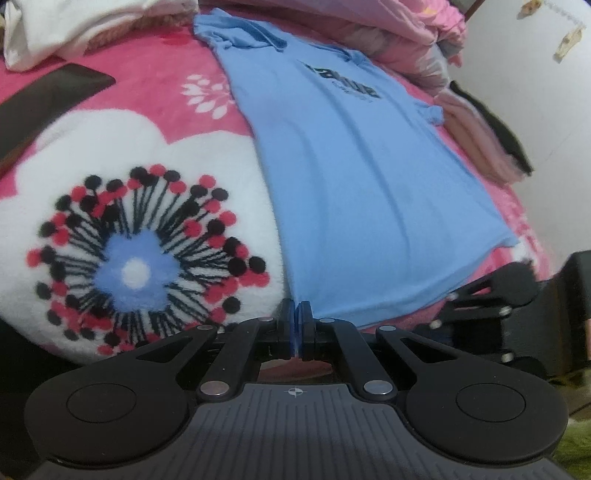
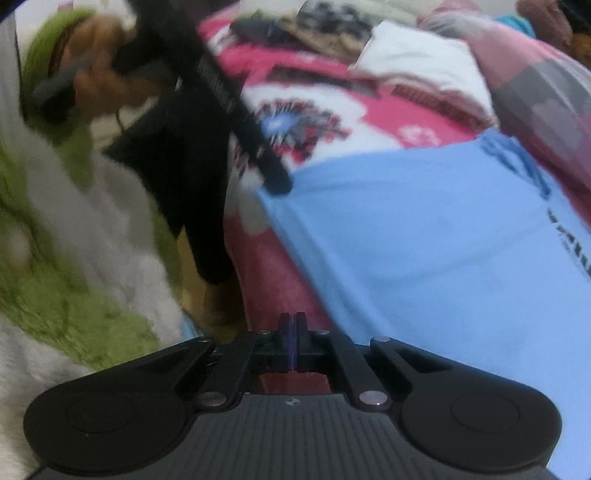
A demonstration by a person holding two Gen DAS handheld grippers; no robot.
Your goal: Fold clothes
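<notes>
A light blue T-shirt [image 1: 351, 184] with dark chest print lies flat on a pink flowered blanket [image 1: 147, 92], its hem toward me. My left gripper [image 1: 295, 314] is shut on the hem's near left corner. The right wrist view shows the same gripper [image 2: 277, 184] biting that corner of the T-shirt [image 2: 424, 240]. My right gripper [image 2: 291, 321] is shut, its tips over pink blanket just left of the hem; no fabric shows clearly between them. In the left wrist view the right gripper [image 1: 452, 295] meets the hem near its right end.
A dark flat phone-like slab [image 1: 48, 92] and a white cloth [image 1: 74, 29] lie at the far left of the bed. Pink bedding [image 1: 406, 33] is piled behind the shirt, beside a white wall [image 1: 535, 92]. A hand [image 2: 96, 85] in a green sleeve holds the left gripper.
</notes>
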